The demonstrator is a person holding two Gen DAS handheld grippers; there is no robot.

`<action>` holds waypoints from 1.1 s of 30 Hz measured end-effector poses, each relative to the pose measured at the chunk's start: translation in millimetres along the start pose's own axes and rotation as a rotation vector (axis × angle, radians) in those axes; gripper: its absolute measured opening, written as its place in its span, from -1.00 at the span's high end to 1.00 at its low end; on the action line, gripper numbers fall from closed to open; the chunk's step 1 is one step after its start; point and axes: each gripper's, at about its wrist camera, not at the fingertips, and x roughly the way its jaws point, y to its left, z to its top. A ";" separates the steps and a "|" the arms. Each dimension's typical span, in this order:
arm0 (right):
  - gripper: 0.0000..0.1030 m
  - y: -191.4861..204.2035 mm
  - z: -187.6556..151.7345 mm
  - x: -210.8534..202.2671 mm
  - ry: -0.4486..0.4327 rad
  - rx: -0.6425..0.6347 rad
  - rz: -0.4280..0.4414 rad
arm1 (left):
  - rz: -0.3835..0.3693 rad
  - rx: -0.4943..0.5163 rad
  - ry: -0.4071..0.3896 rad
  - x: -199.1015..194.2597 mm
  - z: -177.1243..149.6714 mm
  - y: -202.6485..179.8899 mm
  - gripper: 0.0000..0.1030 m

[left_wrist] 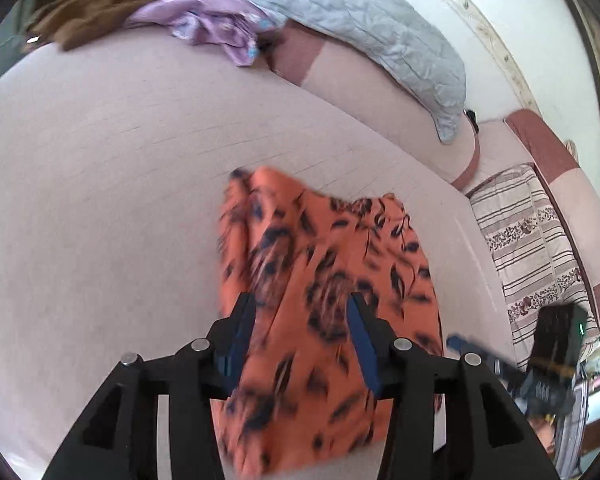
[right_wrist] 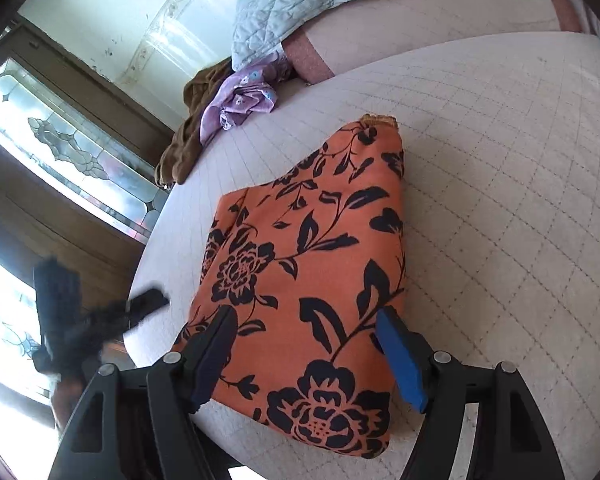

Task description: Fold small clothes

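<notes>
An orange garment with a dark floral print (left_wrist: 324, 304) lies on the pale quilted bed (left_wrist: 100, 184). In the right wrist view the garment (right_wrist: 316, 264) lies folded into a flat, roughly rectangular shape. My left gripper (left_wrist: 302, 312) is open, its jaws spread just above the near part of the garment, which looks blurred. My right gripper (right_wrist: 306, 322) is open, hovering over the near end of the garment, holding nothing. The other gripper shows blurred at the bed's edge (right_wrist: 140, 308).
A purple floral garment (left_wrist: 216, 24) and a brown one (left_wrist: 112, 4) lie heaped at the far side of the bed. A light blue quilted blanket (left_wrist: 380, 32) lies on the pink bolster. A striped patterned cloth (left_wrist: 528, 248) lies right. A stained-glass window (right_wrist: 60, 148) stands beyond the bed.
</notes>
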 end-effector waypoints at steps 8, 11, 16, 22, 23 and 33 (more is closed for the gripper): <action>-0.45 -4.8 -6.2 5.5 0.006 0.010 0.011 | 0.093 0.010 0.118 58.2 43.3 10.6 0.88; -0.48 -10.6 -4.8 7.2 0.014 0.026 0.010 | 0.080 0.048 0.059 49.7 45.5 7.5 0.89; -0.48 -14.1 -6.3 14.8 0.024 0.030 0.005 | 0.105 0.020 0.079 73.8 33.0 33.6 0.87; -0.48 -19.9 -12.1 15.3 0.043 0.040 -0.012 | 0.080 0.048 0.017 38.6 33.6 15.5 0.82; -0.48 -19.2 -12.0 13.6 0.037 0.037 -0.012 | 0.068 0.063 -0.004 32.5 35.5 10.8 0.82; -0.48 -5.2 -15.5 -0.5 0.017 0.032 0.005 | 0.172 -0.054 0.038 59.9 62.6 25.4 0.72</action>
